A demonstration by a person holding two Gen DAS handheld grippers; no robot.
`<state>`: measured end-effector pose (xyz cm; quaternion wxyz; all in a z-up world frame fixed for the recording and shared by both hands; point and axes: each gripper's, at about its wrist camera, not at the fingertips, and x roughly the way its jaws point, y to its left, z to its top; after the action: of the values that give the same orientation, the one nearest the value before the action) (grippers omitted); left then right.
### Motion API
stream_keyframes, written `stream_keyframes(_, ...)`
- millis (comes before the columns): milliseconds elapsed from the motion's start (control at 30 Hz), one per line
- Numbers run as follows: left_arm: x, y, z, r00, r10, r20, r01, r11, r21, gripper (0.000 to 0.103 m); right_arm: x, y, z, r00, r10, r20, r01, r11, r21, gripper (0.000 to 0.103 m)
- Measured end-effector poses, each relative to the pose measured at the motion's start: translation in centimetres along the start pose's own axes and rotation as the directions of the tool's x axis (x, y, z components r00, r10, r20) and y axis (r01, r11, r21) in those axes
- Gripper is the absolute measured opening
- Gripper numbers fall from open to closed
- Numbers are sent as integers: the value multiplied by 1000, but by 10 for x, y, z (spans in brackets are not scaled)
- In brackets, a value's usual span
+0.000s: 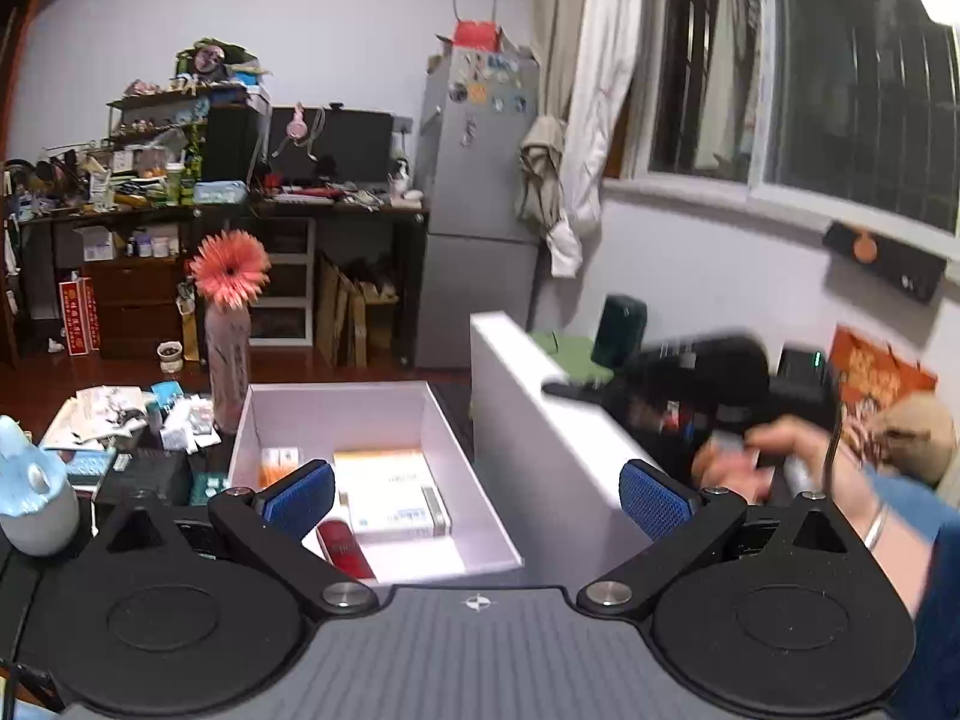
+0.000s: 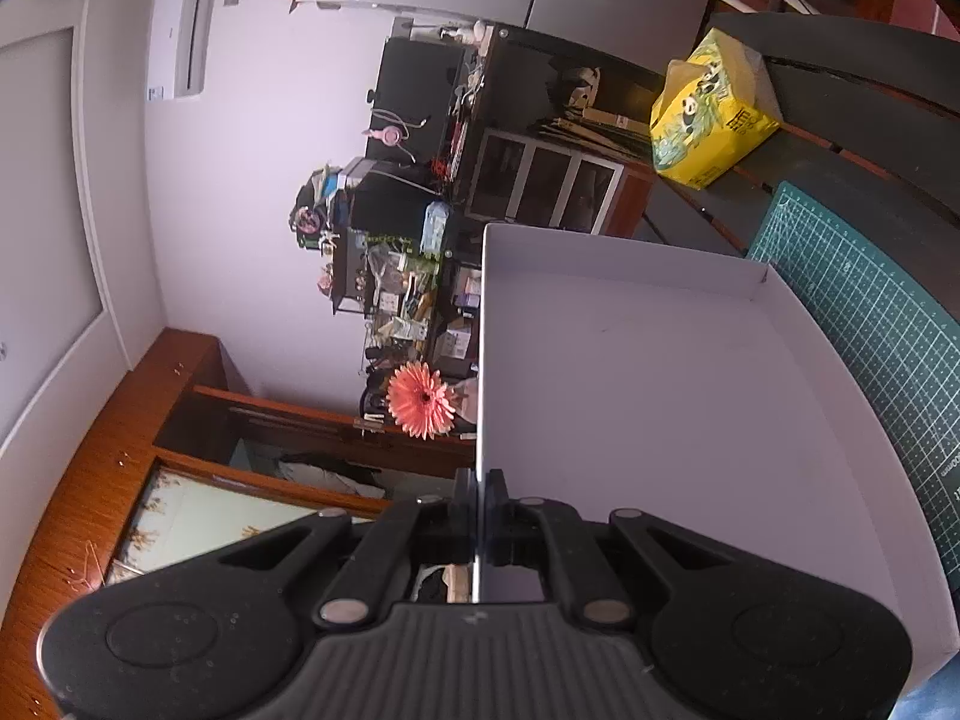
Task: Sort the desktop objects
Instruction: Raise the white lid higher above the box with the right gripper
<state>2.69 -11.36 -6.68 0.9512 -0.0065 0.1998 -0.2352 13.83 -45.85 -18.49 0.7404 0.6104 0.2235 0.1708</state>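
An open white box (image 1: 384, 396) stands on the desk in the left wrist view. In it lie a white and orange medicine carton (image 1: 390, 498), a red tube (image 1: 345, 549) and a small orange pack (image 1: 279, 459). My left gripper (image 1: 477, 495) hovers open over the box's near side, with nothing between its blue pads (image 1: 300, 495). To the right the white lid (image 1: 540, 438) stands on edge. My right gripper (image 2: 479, 498) is shut on the lid's (image 2: 630, 390) thin edge. A hand (image 1: 780, 462) holds that gripper, which is blurred in the left wrist view.
A bottle vase (image 1: 228, 360) with a pink flower (image 1: 231, 276) stands just left of the box. Papers and small packs (image 1: 120, 414) and a pale blue mug (image 1: 36, 498) crowd the left. A green cutting mat (image 2: 870, 312) and a yellow tissue box (image 2: 711, 114) lie beyond the lid.
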Motion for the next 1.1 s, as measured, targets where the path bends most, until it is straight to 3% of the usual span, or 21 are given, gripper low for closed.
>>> stream_keyframes(200,19,-7,-27,1000,-19,-13,20,999,46,102,-9,-5,7,1000,9,20,-10,1000,20,3)
stream_keyframes(533,56,-44,-63,992,-115,-46,122,976,181,102,-14,-8,11,999,15,30,-16,999,36,3)
stream_keyframes(667,74,-54,-67,988,-140,-61,149,972,180,96,-15,-9,12,999,19,30,-20,999,45,3)
stream_keyframes(800,90,-60,-65,987,-139,-77,151,970,192,84,-15,-11,14,999,25,26,-26,998,54,3)
stream_keyframes(1100,108,-70,-73,987,-128,-100,147,967,207,75,-12,-8,14,1000,18,2,-18,999,45,3)
